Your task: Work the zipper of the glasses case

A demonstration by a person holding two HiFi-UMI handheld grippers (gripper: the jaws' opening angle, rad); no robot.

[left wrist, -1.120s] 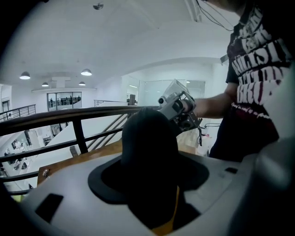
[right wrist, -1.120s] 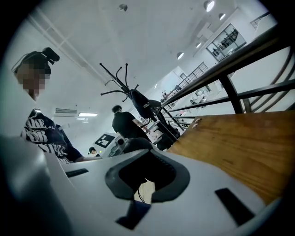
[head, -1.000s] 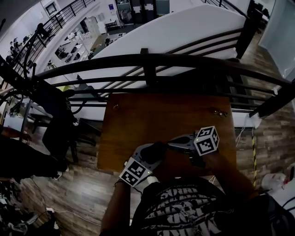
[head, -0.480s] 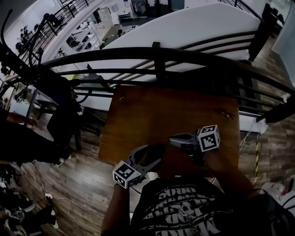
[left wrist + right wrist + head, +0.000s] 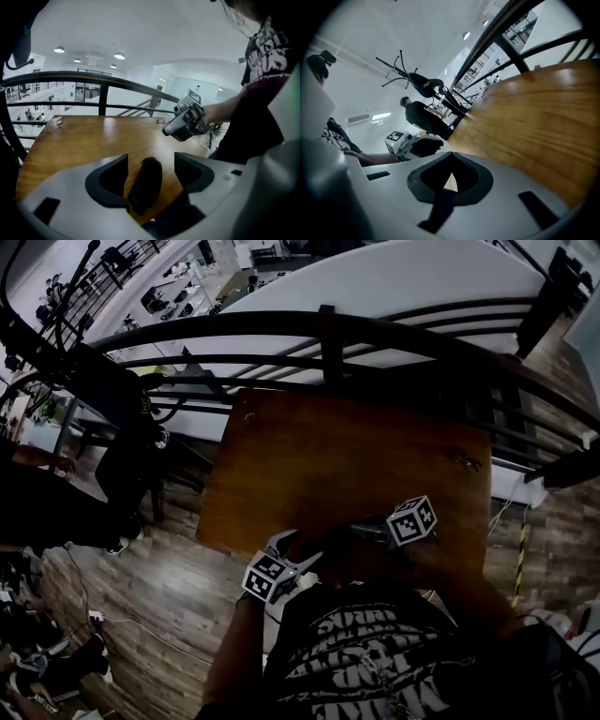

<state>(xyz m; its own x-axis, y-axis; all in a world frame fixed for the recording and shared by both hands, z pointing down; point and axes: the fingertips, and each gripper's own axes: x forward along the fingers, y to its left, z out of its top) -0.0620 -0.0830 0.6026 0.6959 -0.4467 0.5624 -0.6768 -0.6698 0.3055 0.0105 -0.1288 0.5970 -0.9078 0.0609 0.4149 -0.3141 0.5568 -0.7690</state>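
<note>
Black oblong glasses case (image 5: pixel 146 183) sits at the near edge of the brown wooden table (image 5: pixel 79 140). It is between the left gripper's (image 5: pixel 151 159) jaws, which are spread and have just been opening, pads clear of it. Right gripper (image 5: pixel 450 157): jaws pressed together, nothing seen pinched.

Judged step: approach. Next move: left clamps the case, right finds the zipper pull.

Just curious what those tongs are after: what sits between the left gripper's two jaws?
In the left gripper view, the dark glasses case rests on the wooden table between the left gripper's jaws, which stand apart and have just been opening.
</note>
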